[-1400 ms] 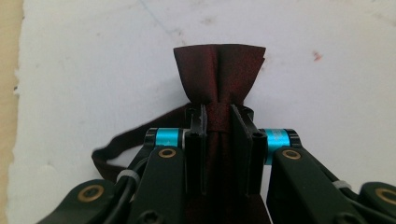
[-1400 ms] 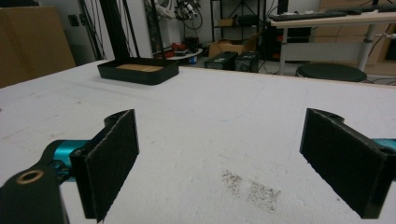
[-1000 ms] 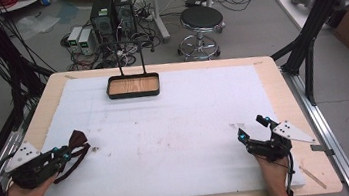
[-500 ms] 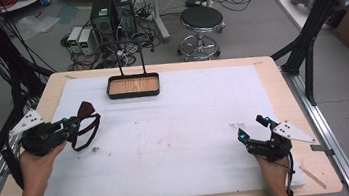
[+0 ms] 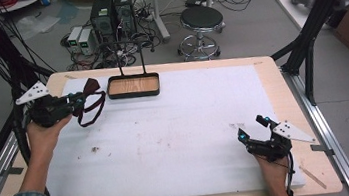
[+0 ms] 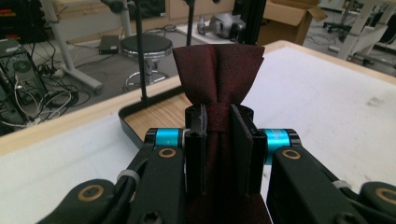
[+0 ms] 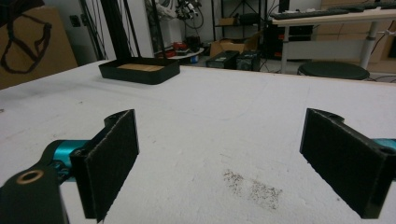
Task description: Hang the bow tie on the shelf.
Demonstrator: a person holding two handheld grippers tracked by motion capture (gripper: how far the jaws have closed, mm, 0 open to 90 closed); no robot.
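Jaws of the left gripper (image 6: 218, 122) are closed tight on the knot of one dark red bow tie (image 6: 218, 70), the cloth pinched between the two black pads with its wing fanning out above them. From the high view that gripper (image 5: 78, 98) sits in the person's left hand (image 5: 48, 133) near the far left corner of the bench (image 5: 176, 128), raised off the white surface, and the bow tie (image 5: 91, 85) shows its strap (image 5: 91, 110) hanging down in a loop beneath it; the left gripper view does not show this strap. The bow tie is just beside the left end of one black tray (image 5: 133, 86) with a wooden floor, not touching it as far as can be told.

The right gripper (image 5: 251, 128) lies low at the near right of the bench in the right hand (image 5: 272, 174), its jaws spread wide with nothing between them. The right gripper view (image 7: 219, 154) makes that gap plain: two black pads well apart, bare white bench between, and a grey smudge (image 7: 252, 186) on the surface just ahead. Farther off that view shows the tray (image 7: 139, 70) from the side and, at top left, the strap (image 7: 23, 42) in the air.

Behind the bench the high view shows one round black stool (image 5: 201, 21) and two dark computer towers (image 5: 114, 9) on the floor.
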